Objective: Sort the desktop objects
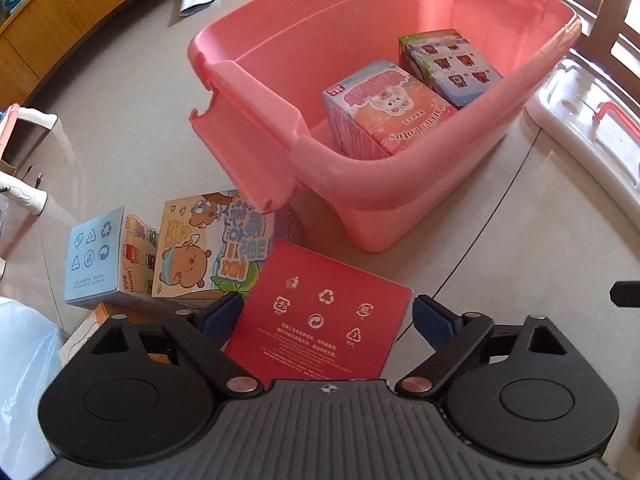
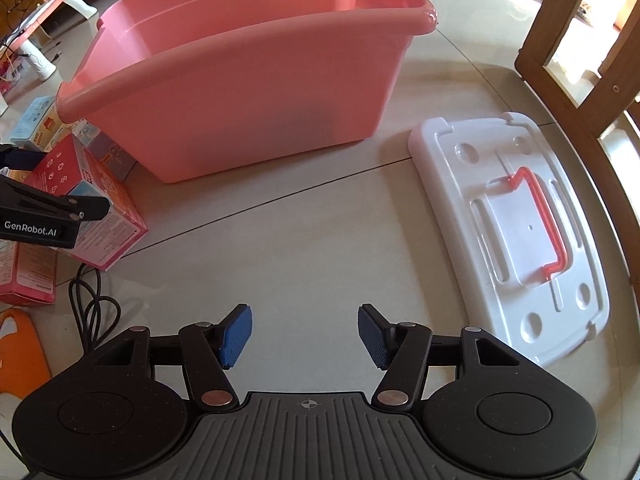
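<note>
Left wrist view, step in hand: pick-up of the next box for the bin; judged mid-task, since two boxes already lie inside and several wait outside.
Left gripper [image 1: 326, 322]: jaws spread wide, straddling the red box [image 1: 320, 316]; the left pad sits at the box's edge, the right pad stands just clear of its other edge; no clamp is seen yet.
Red box: lies between the fingers, its recycling-symbol face upward, tilted against its neighbours.
Bear box [image 1: 212, 248]: just beyond the left finger, touching the red box.
Pale blue box [image 1: 96, 256]: left of the bear box, side by side with it.
Orange box [image 1: 86, 330]: partly hidden under the left finger's linkage.
Pink bin [image 1: 360, 196]: beyond the fingertips, open-topped; holds a peach-and-blue box [image 1: 384, 114] and, farther in, a green-and-blue box [image 1: 448, 66].
Next move, judged: close squarely on the red box's two sides, lift clear of the bear box, carry over the near rim.
Right gripper [image 2: 305, 334]: jaws about half apart, nothing between them, only bare tabletop [image 2: 304, 240].
White lid [image 2: 512, 236]: right of the right finger, lying flat, red handle up.
Pink bin, right wrist view: well beyond the fingertips.
</note>
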Demonstrator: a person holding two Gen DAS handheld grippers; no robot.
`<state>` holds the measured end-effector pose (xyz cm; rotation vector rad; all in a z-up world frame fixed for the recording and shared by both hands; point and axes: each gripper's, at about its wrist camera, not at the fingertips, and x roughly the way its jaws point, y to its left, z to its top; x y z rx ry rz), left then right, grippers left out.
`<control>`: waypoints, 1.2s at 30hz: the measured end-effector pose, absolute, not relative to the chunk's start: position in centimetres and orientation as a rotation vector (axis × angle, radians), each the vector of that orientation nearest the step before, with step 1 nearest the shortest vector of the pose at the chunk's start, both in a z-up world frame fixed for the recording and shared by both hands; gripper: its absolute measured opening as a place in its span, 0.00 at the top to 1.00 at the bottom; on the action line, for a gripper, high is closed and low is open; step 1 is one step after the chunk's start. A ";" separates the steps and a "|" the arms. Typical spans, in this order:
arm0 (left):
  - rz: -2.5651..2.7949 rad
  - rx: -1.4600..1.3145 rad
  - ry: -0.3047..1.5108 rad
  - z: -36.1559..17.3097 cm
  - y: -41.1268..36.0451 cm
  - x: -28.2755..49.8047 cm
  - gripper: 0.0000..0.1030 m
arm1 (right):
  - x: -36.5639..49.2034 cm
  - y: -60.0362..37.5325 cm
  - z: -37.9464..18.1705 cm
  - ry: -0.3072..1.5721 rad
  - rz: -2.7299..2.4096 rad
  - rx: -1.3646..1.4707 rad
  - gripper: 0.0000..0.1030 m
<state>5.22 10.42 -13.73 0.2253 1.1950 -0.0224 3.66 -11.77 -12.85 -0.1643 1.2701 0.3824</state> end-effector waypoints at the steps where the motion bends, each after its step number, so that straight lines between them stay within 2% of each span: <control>1: -0.021 0.210 1.203 -13.6 10.5 5.2 0.15 | 3.7 -11.8 -12.9 1.273 0.385 -0.161 0.46; 17: 0.002 0.139 1.219 -11.8 8.8 2.0 0.24 | 3.4 -12.4 -11.3 1.256 0.382 -0.124 0.46; 36: -0.066 0.159 1.080 -5.1 2.3 0.9 0.24 | 2.8 -15.4 -9.2 1.227 0.334 -0.068 0.46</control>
